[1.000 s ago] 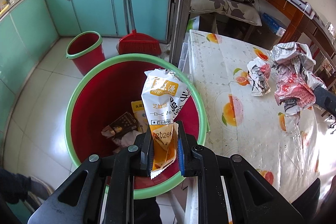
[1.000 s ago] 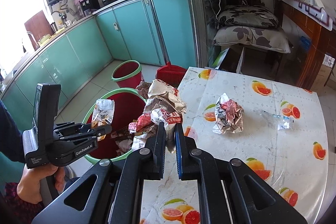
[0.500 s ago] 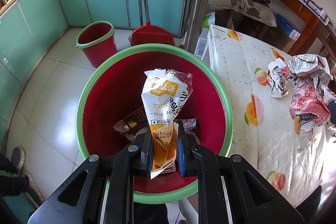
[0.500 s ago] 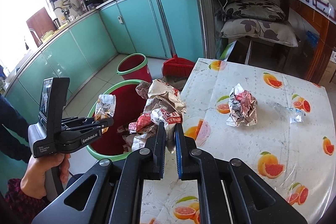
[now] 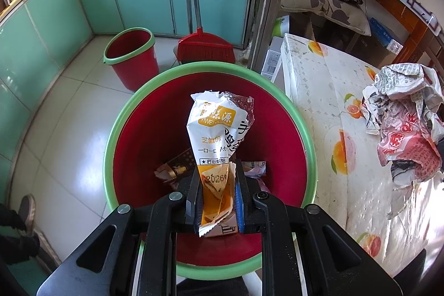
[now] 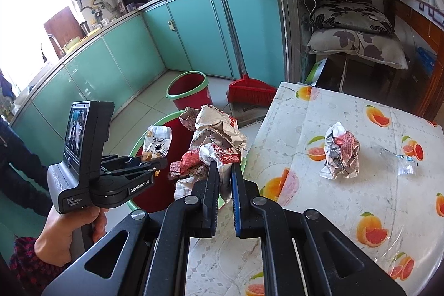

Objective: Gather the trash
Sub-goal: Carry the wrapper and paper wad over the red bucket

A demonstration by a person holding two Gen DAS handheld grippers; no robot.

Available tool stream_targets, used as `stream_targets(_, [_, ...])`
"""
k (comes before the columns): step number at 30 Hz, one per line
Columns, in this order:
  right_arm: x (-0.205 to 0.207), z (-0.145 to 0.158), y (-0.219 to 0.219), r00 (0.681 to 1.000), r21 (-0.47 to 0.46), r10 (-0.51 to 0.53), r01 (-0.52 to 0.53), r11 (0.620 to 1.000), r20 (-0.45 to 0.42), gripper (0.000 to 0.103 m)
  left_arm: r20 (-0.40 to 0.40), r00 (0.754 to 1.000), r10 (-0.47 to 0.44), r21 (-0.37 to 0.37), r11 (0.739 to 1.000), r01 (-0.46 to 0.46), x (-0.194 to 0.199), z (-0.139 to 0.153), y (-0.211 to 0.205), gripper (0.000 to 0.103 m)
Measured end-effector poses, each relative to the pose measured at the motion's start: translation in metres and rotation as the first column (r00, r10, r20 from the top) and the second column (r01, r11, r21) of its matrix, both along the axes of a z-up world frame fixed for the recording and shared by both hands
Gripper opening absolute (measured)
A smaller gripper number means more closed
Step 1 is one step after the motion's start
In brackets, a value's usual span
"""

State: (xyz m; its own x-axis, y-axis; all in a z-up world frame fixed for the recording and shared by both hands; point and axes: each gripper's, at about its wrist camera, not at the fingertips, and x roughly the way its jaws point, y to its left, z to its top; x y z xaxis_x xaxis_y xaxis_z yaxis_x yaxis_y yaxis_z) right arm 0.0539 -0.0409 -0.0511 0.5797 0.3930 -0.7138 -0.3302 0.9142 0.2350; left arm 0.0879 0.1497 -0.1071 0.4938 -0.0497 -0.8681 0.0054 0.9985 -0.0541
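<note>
Left gripper around snack bag

Your table wears an orange-print cloth. On it, a crumpled newspaper ball lies near the centre, with a clear plastic scrap at its 3 o'clock. On the tiled floor, two red bins stand, the large bin and the small bin at its 11 o'clock.

Black left gripper, silver screws, bare hand

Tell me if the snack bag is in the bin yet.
Not yet: the snack bag is clamped in the left tongs, above the open bin.
</note>
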Motion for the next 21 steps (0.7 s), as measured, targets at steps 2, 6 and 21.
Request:
stream_targets(2, [0.003,-0.002,0.002,1.0,-0.004,0.004,-0.004,1.0,-0.006,0.007,0.0,1.0,0.006,-0.01,1.0,-0.006,0.003,-0.001,0.002,0.015])
stream_targets(6, [0.01,-0.005,0.007,1.0,-0.013,0.009,-0.009,1.0,-0.014,0.007,0.008,1.0,0.004,-0.017,1.0,-0.004,0.008,0.0,0.003,0.015])
stream_targets(21, [0.038,-0.026,0.043,0.997,-0.039,0.039,-0.041,0.998,-0.06,0.007,0.011,0.999,0.03,-0.031,0.999,-0.03,0.03,-0.006,0.031,0.015])
